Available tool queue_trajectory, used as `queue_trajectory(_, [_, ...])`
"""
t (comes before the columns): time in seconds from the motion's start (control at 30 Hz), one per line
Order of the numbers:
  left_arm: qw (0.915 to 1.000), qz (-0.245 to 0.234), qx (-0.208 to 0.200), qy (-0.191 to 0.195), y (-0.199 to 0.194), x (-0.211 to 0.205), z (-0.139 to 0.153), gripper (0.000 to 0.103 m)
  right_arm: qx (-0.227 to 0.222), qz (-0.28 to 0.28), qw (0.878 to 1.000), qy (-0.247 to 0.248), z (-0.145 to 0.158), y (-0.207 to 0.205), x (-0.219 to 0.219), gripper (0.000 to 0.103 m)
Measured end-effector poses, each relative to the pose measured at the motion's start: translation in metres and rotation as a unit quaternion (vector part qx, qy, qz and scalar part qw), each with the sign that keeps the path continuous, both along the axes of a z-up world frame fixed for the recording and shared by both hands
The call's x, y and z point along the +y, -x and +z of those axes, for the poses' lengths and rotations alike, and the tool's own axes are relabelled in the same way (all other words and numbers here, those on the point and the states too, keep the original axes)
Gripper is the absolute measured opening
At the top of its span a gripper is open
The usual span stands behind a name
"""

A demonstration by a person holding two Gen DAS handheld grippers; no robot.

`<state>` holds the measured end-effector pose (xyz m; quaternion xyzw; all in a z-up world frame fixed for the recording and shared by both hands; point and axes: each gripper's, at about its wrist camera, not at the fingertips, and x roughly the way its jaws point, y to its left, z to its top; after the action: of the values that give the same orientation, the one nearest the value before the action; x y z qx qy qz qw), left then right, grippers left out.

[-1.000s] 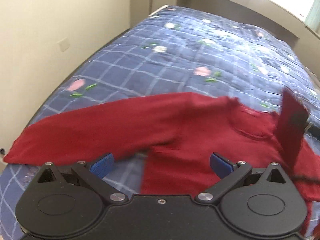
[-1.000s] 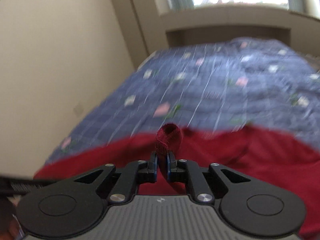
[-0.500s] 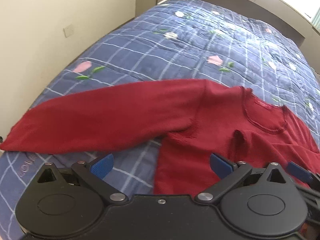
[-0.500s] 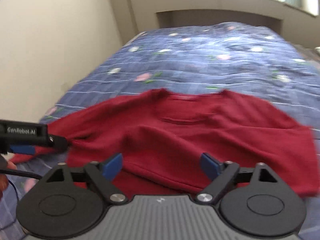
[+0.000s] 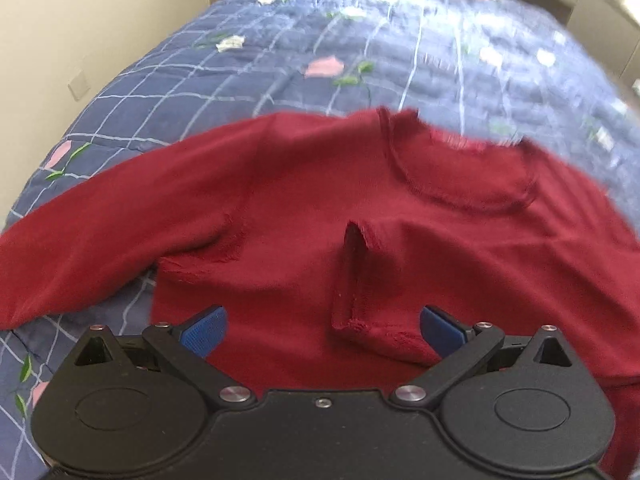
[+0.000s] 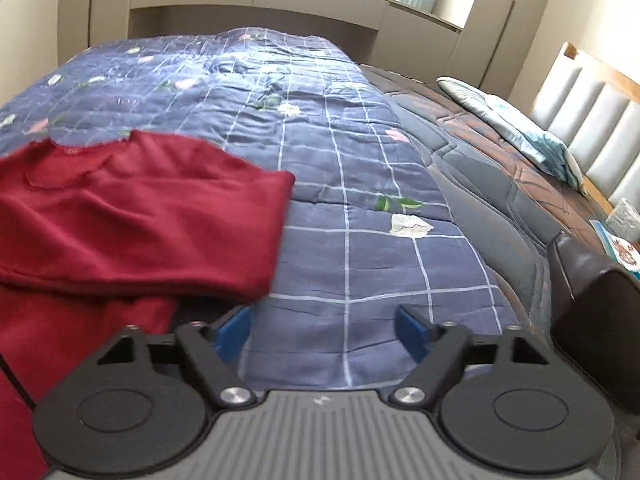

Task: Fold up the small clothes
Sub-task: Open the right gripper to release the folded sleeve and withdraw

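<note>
Left sleeve of the red sweater runs out flat toward the frame's left edge over the blue checked quilt, long axis roughly crosswise to the left gripper. That gripper hangs over the lower torso, jaws wide, nothing between the blue pads; fabric lies below them, and I can't tell whether it touches them. Just inside its right pad sits a raised pinch ridge with a rolled hem end, standing up from the otherwise flat chest; neckline further up, ribbed collar, edges blurred. Knit looks soft, matte, slightly fuzzy, so it'll drape and bunch rather than hold a crease. Over on the right wrist view, the right sleeve is already laid back across the body, cuff end pointing right, ending well left of centre. Right gripper points at bare quilt beside that cuff: the sweater is off to its left, only its left pad near the fabric edge. Its jaws have just been closing partway from wider, nothing between them. My read: left sleeve is the unfolded piece and the left gripper is the nearer one; it needs to go left along the sleeve to the cuff. Quilt is padded, stitched in squares with flower prints; brown mattress and pillow far right.
</note>
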<state>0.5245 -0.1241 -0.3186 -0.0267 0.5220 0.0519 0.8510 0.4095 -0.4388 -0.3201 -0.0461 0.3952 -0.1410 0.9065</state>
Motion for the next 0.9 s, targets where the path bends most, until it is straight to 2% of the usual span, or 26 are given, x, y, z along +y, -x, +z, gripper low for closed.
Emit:
queue_trajectory(0.07, [0.9997,0.001,0.015,-0.018,-0.002,-0.005,-0.009,0.102,-0.011,0.028,0.999,-0.015,-0.003,-0.003,0.000,0.067])
queue_trajectory(0.17, [0.9997,0.014,0.012,-0.016,0.001,-0.004,-0.014,0.103,-0.022,0.067,0.997,-0.021,-0.004,-0.008,0.004,0.053])
queue_trajectory(0.2, [0.9997,0.021,0.011,-0.011,0.002,-0.002,-0.014,0.103,-0.025,0.079,0.996,-0.025,-0.003,-0.010,0.006,0.040])
queue_trajectory(0.23, [0.9995,0.029,0.011,-0.005,0.004,0.000,-0.015,0.103,-0.024,0.092,0.995,-0.033,-0.003,-0.012,0.006,0.020])
queue_trajectory(0.27, [0.9993,0.037,0.011,0.000,0.005,0.002,-0.016,0.103,-0.023,0.098,0.994,-0.039,-0.001,-0.012,0.006,0.014])
queue_trajectory(0.33, [0.9987,0.051,0.009,0.004,0.007,0.002,-0.016,0.103,-0.027,0.098,0.994,-0.049,0.002,-0.010,0.003,0.009])
queue_trajectory(0.57, [0.9973,0.073,-0.001,-0.008,0.012,-0.004,-0.017,0.103,-0.007,0.101,0.992,-0.076,0.001,-0.007,-0.011,0.006])
queue_trajectory(0.63, [0.9966,0.081,-0.001,-0.010,0.013,-0.005,-0.016,0.103,0.000,0.090,0.993,-0.075,-0.001,-0.007,-0.015,0.000])
queue_trajectory(0.77, [0.9950,0.098,0.001,-0.019,0.023,-0.006,-0.010,0.102,0.017,0.076,0.990,-0.115,0.000,-0.001,-0.033,0.003])
queue_trajectory(0.8, [0.9945,0.102,0.006,-0.025,0.028,-0.007,-0.008,0.102,0.016,0.077,0.989,-0.124,0.003,0.004,-0.036,0.015])
queue_trajectory(0.83, [0.9943,0.102,0.011,-0.031,0.032,-0.008,-0.007,0.102,0.020,0.078,0.988,-0.129,0.010,0.009,-0.038,0.037])
queue_trajectory(0.9, [0.9942,0.094,0.025,-0.045,0.043,-0.011,-0.003,0.102,0.027,0.083,0.987,-0.137,0.024,0.021,-0.039,0.064])
